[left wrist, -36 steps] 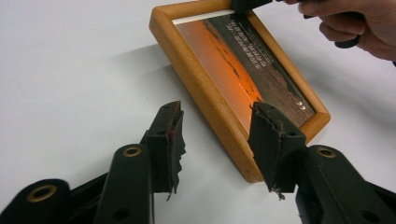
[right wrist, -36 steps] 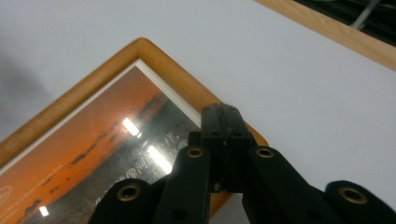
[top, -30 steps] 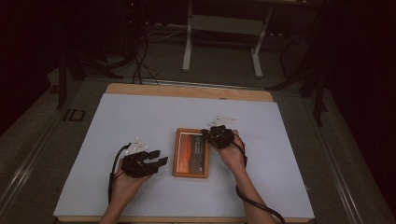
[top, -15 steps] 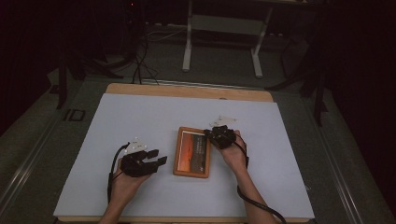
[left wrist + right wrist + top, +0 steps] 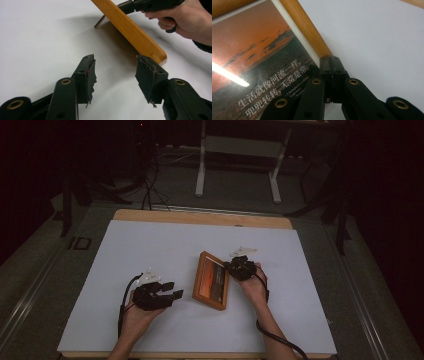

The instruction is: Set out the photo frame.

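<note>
A wooden picture frame (image 5: 212,280) with an orange sunset print and white writing lies mid-table, its right side raised off the white surface. My right gripper (image 5: 232,266) is shut on the frame's right rim (image 5: 312,37), jaws pinched together at the wood. In the left gripper view the frame (image 5: 130,30) slopes upward, a thin metal stand leg (image 5: 99,22) showing beneath it, with the right gripper (image 5: 130,7) at its top edge. My left gripper (image 5: 176,294) sits left of the frame, its jaws having just been opening. Nothing is between the pads (image 5: 90,75); the frame's near corner lies just beyond them.
A white sheet (image 5: 150,245) covers the wooden table (image 5: 200,216). Beyond the far edge the dark floor holds white desk legs (image 5: 201,170) and cables (image 5: 150,180). Bare sheet surrounds the frame on all sides.
The frame has swung and tipped up on its right side with my right gripper, which came slightly toward me. The left jaws stand a little wider.
</note>
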A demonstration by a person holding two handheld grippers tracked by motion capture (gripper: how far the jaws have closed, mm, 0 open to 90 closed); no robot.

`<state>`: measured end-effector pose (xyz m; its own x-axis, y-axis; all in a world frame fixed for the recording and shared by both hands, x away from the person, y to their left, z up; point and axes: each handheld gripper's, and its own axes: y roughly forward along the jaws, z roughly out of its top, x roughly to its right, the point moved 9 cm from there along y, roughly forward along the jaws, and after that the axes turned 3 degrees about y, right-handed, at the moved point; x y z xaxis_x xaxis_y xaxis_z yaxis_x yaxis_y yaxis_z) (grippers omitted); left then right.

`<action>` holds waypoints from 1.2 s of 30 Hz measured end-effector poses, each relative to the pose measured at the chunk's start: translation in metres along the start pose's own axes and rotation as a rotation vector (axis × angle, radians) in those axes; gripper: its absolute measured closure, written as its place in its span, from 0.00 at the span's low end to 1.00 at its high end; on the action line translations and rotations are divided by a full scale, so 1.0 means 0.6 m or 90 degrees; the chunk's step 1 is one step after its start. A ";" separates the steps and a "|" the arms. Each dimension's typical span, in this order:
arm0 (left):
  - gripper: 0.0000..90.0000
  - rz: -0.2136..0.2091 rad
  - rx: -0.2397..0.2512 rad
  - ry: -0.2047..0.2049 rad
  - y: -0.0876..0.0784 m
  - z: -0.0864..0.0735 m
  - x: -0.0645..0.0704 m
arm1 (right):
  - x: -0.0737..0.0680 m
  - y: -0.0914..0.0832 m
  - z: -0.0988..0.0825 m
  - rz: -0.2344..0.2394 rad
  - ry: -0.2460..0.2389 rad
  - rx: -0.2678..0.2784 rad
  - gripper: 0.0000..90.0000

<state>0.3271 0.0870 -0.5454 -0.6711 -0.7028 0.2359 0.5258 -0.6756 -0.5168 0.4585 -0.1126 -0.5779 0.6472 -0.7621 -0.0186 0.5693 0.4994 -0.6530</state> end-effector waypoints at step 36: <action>0.57 -0.039 -0.045 -0.129 0.096 0.024 0.068 | 0.002 -0.002 -0.002 0.016 0.015 0.001 1.00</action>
<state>0.3374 0.0160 -0.5536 -0.5781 -0.6965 0.4251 0.4454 -0.7059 -0.5508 0.4581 -0.1148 -0.5778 0.6486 -0.7593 -0.0528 0.5542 0.5187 -0.6510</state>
